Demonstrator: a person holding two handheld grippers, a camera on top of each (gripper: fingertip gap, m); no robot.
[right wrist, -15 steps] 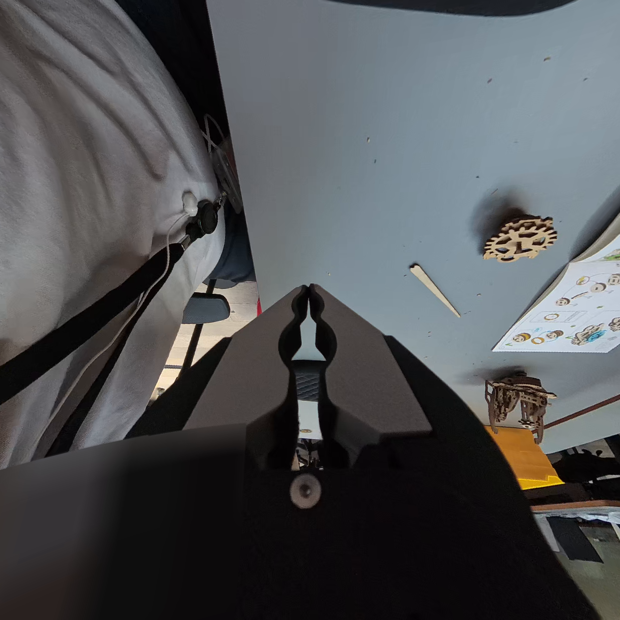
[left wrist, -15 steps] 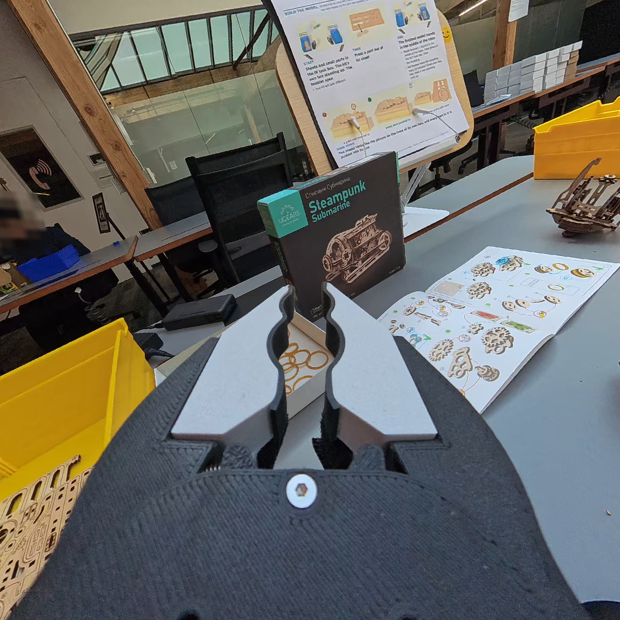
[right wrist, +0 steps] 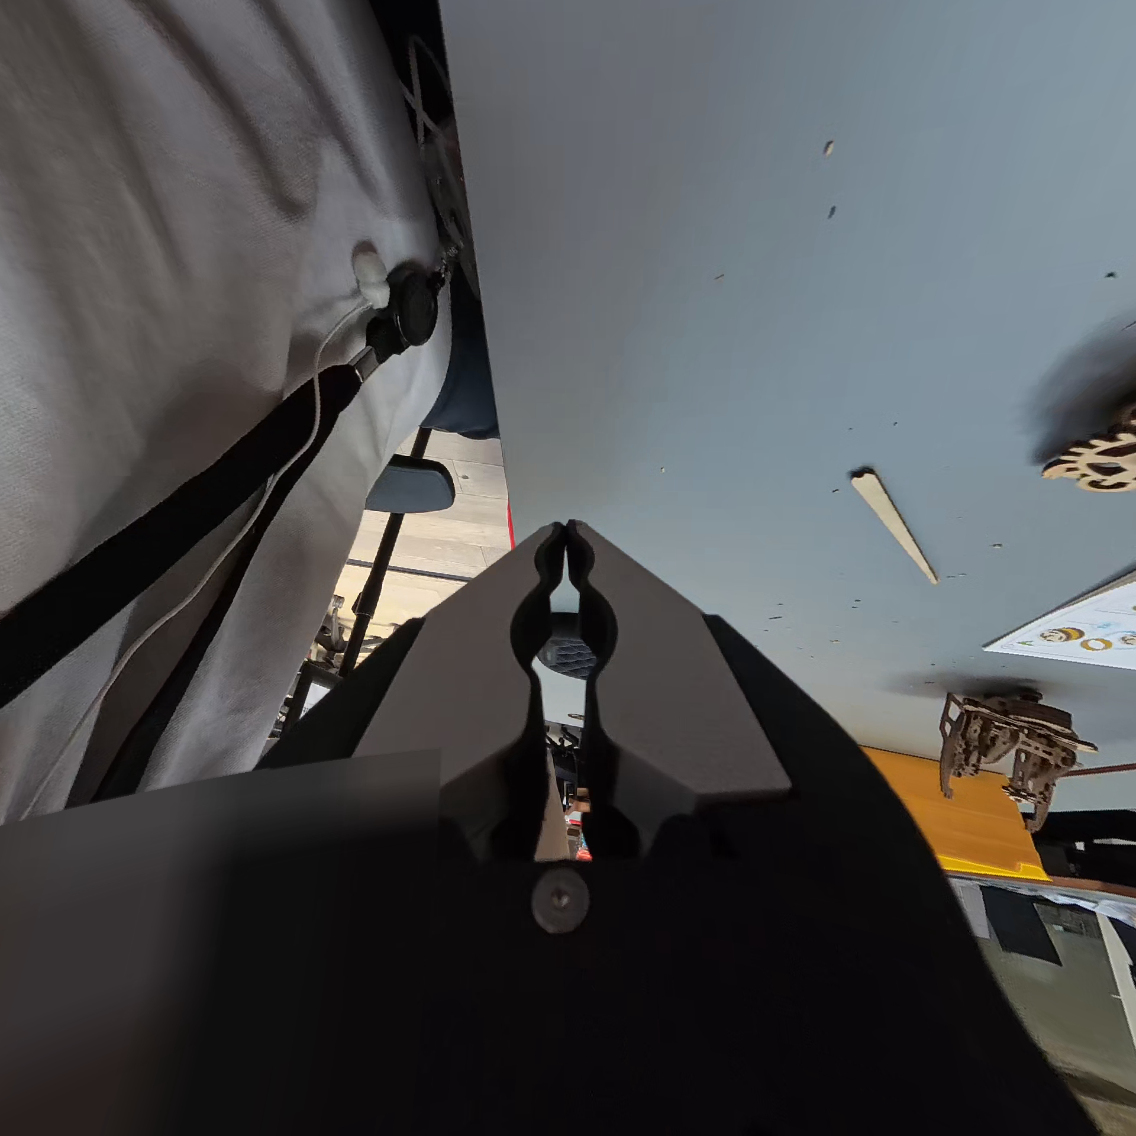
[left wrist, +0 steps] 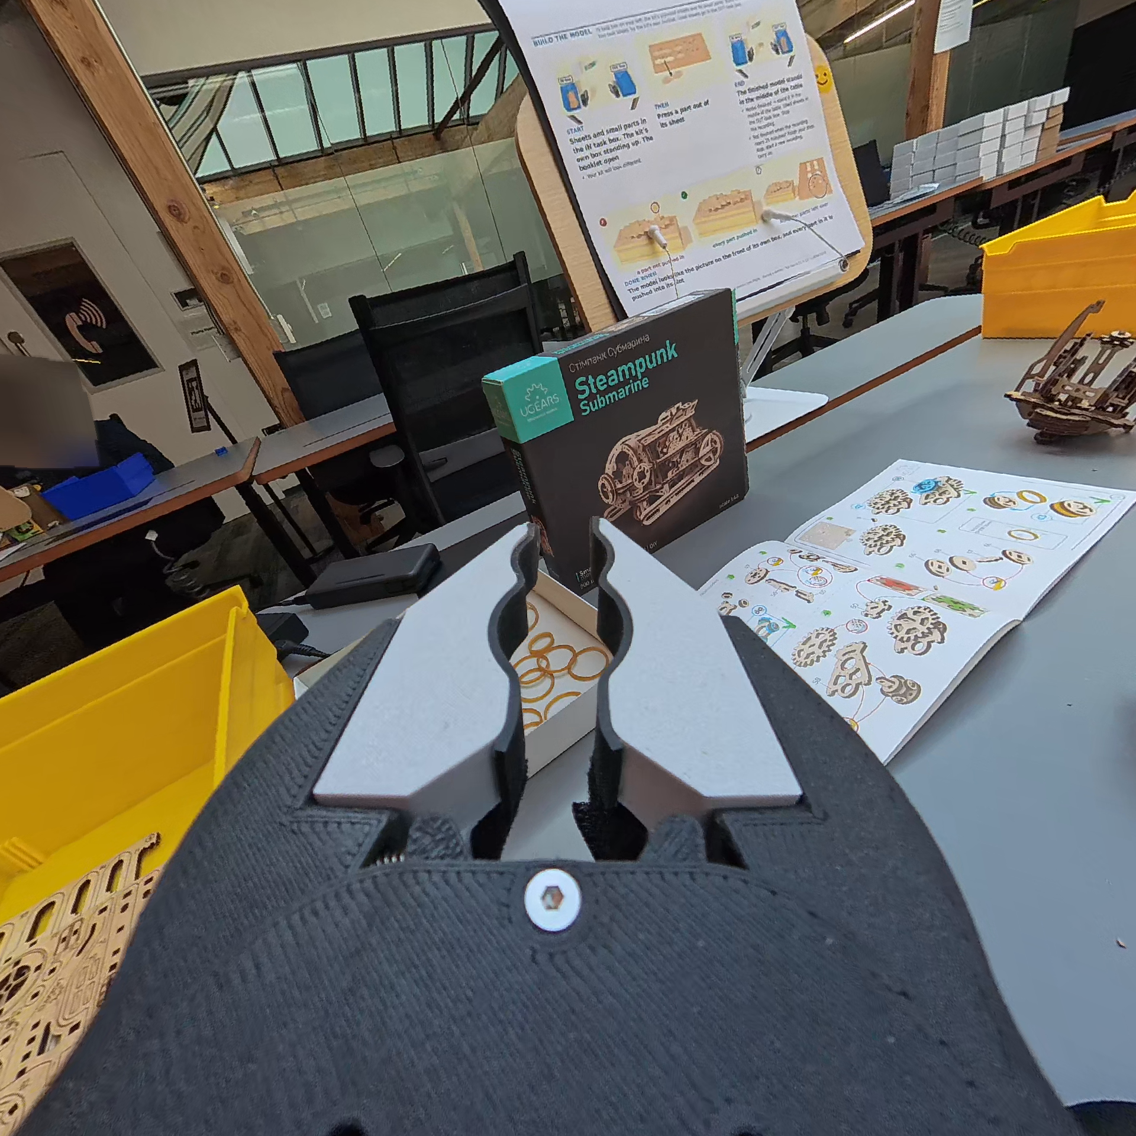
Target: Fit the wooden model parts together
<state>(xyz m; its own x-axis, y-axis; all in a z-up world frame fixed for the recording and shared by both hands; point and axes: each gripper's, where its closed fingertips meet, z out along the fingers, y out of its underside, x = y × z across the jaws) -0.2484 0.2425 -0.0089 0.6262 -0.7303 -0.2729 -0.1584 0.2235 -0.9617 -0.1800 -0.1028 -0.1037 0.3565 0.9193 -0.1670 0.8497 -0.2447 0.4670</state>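
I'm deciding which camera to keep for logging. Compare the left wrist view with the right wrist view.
Only the left wrist view shows the open left gripper, the kit box, the white tray of rubber bands and the yellow bin with a wooden part sheet.

Only the right wrist view shows the shut, empty right gripper, a wooden gear, a wooden stick and a person's white shirt.

Both show the grey table, open booklet and part-built model.

Left wrist view: upright, low over the grey table, facing the far desks. Right wrist view: rolled over, near the person's shirt. Shared: open booklet, part-built wooden model.
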